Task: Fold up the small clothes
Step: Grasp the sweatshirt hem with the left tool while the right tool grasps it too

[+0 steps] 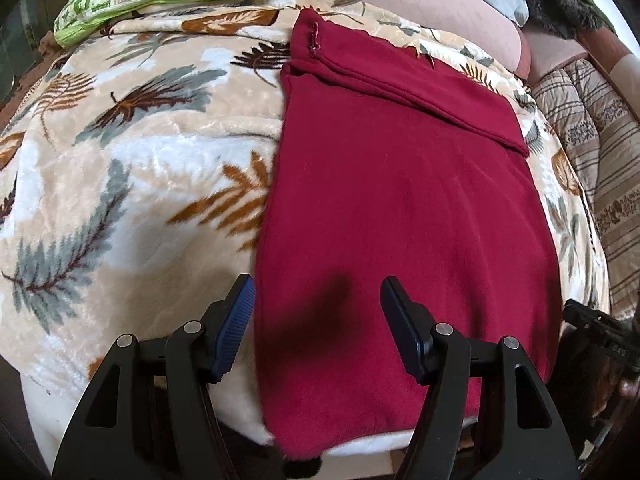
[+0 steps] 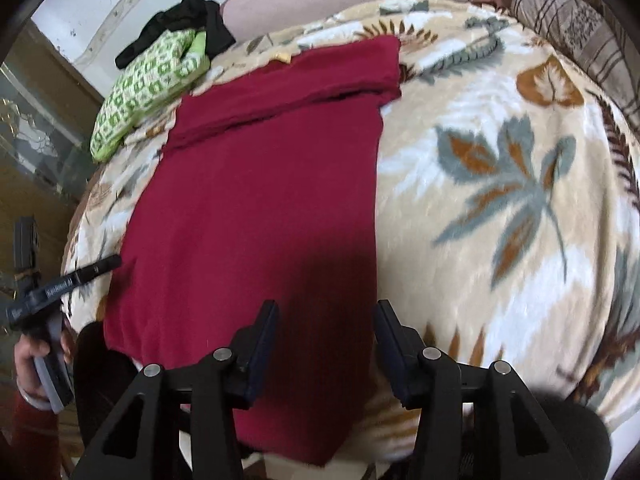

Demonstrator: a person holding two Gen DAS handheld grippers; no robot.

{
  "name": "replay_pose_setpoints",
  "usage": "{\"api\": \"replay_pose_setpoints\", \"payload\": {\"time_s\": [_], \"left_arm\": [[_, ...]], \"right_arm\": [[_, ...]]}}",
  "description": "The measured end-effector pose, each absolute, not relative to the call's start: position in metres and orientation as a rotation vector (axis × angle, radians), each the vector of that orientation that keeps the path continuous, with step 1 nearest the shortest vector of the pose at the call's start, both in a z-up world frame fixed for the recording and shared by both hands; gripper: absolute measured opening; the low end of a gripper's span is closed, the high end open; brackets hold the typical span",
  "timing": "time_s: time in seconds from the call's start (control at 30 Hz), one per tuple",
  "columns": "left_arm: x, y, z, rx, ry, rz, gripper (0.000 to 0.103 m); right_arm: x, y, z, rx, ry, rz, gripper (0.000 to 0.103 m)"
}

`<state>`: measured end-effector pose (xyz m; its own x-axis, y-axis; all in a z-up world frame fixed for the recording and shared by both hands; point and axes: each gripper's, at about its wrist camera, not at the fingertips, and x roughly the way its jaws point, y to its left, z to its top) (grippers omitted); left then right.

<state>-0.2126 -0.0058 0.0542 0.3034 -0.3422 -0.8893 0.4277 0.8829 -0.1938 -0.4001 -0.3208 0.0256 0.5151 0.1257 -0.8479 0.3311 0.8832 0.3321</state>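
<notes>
A dark red garment [image 1: 400, 208] lies flat on the leaf-patterned blanket [image 1: 132, 168] as a long strip, with a narrower band folded across its far end. My left gripper [image 1: 318, 284] hovers open over the garment's near left edge, with nothing between its blue pads. The right wrist view shows the same garment [image 2: 256, 208]. There my right gripper [image 2: 327, 306] stands open over the garment's near right edge, and its jaws are empty. A hand [image 2: 28, 356] holds the left gripper at the left border of that view.
A green-and-white patterned cloth [image 2: 148, 88] and a black garment [image 2: 188, 20] lie at the blanket's far left. A pink cushion [image 1: 420, 0] sits behind the garment and a striped quilt [image 1: 592, 152] lies to the right. The bed's near edge falls away below the grippers.
</notes>
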Motion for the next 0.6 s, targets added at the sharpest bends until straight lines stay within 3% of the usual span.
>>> {"api": "replay_pose_setpoints", "payload": {"time_s": [0.17,0.3,0.6], "left_arm": [[-0.218,0.009,0.056,0.023,1.214,-0.556,0.065],[-0.220,0.014,0.052,-0.001,1.262,-0.572,0.065],[-0.234,0.010,0.032,-0.027,1.349,-0.607,0.065]], "right_arm": [[-0.414,-0.312,0.017,0.491,1.081,-0.116,0.049],[-0.420,-0.307,0.009,0.520,1.110,-0.095,0.056],[-0.425,-0.309,-0.010,0.611,1.143,-0.059,0.057]]}}
